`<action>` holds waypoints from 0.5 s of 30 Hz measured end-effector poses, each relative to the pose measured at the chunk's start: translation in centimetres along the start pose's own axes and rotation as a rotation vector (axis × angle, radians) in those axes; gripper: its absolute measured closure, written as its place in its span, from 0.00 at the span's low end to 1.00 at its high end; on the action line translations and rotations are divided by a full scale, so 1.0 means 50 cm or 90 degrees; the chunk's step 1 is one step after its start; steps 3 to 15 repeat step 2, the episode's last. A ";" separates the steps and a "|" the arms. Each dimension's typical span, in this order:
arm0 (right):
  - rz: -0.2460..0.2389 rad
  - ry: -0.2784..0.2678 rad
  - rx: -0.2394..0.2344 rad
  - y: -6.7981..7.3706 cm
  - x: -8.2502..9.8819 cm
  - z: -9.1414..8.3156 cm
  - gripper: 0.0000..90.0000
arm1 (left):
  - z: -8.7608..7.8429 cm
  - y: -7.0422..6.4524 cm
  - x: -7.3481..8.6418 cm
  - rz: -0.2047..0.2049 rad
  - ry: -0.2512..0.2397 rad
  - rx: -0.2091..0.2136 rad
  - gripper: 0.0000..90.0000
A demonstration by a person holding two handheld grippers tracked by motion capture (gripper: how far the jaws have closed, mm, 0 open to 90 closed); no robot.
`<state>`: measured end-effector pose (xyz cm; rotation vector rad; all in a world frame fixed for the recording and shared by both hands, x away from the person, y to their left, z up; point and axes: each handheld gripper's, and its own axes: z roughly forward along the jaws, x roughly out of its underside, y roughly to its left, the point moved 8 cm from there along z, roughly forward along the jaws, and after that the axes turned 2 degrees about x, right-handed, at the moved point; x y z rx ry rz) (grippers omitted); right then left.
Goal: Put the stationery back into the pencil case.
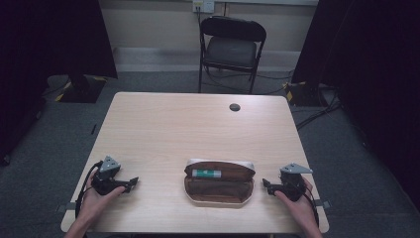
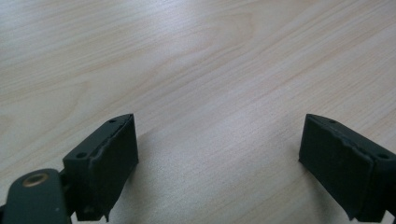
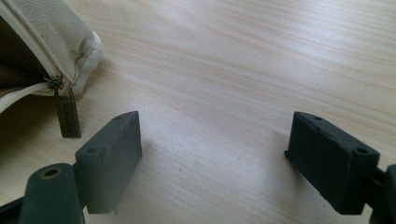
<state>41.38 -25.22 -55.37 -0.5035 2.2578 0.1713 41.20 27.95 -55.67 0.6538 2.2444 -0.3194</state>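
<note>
An open zip case, brown inside with a cream outer shell, lies near the table's front edge, and a green and white tube rests in its rear half. To the left of the case, a hand holds my left gripper low over the table and pointing right. Its jaws stand open over bare wood. My right gripper sits to the right of the case and points left at it. It is open with nothing between its jaws. The case's cream corner and brass zip pull lie just left of its left jaw.
The light wooden table has a black round cable hole near its far edge. A black folding chair stands behind the table. Dark curtains hang on both sides, and cables run over the grey floor at the right.
</note>
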 end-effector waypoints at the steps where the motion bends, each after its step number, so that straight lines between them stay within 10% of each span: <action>1: 0.000 0.000 0.000 0.000 0.000 0.000 0.18 | 0.000 0.000 0.000 -0.001 0.000 0.001 0.13; 15: 0.003 0.001 0.003 0.000 0.000 0.000 0.17 | 0.000 0.000 0.000 0.001 0.000 -0.001 0.13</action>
